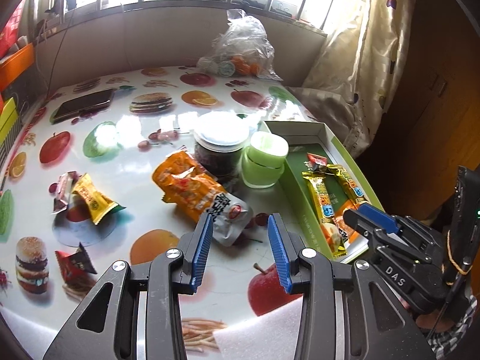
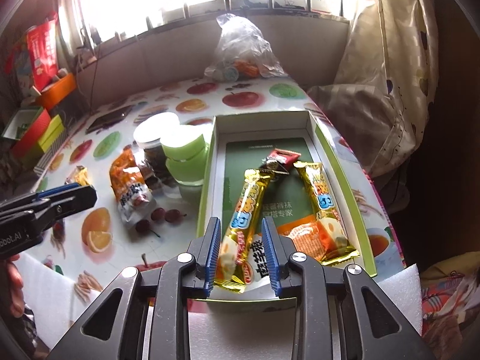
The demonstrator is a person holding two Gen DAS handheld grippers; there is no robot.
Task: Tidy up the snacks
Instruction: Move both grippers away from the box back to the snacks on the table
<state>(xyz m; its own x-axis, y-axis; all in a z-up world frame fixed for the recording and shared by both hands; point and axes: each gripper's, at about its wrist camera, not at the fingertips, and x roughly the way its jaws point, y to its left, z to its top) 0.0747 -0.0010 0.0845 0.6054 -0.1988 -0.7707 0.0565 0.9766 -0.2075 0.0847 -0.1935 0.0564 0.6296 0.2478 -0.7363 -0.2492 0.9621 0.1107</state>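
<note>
A green open box (image 2: 345, 162) holds two gold snack bars (image 2: 249, 207) (image 2: 321, 201), a small red and black candy (image 2: 277, 160) and an orange packet (image 2: 309, 238). My right gripper (image 2: 240, 225) is open over the box's near end, its jaws either side of the left gold bar. My left gripper (image 1: 240, 225) is open just above the table, in front of an orange and grey snack pouch (image 1: 195, 192). A yellow candy (image 1: 93, 199), a pinkish wrapper (image 1: 64, 189) and a red wrapper (image 1: 75, 262) lie loose at the left. The box also shows in the left wrist view (image 1: 354, 162).
A dark jar with a white lid (image 1: 220, 147) and a green jar (image 1: 264, 162) stand beside the box. A phone (image 1: 85, 103) lies at the far left. A clear plastic bag (image 1: 240, 48) sits at the table's back. A curtain (image 1: 354, 60) hangs on the right.
</note>
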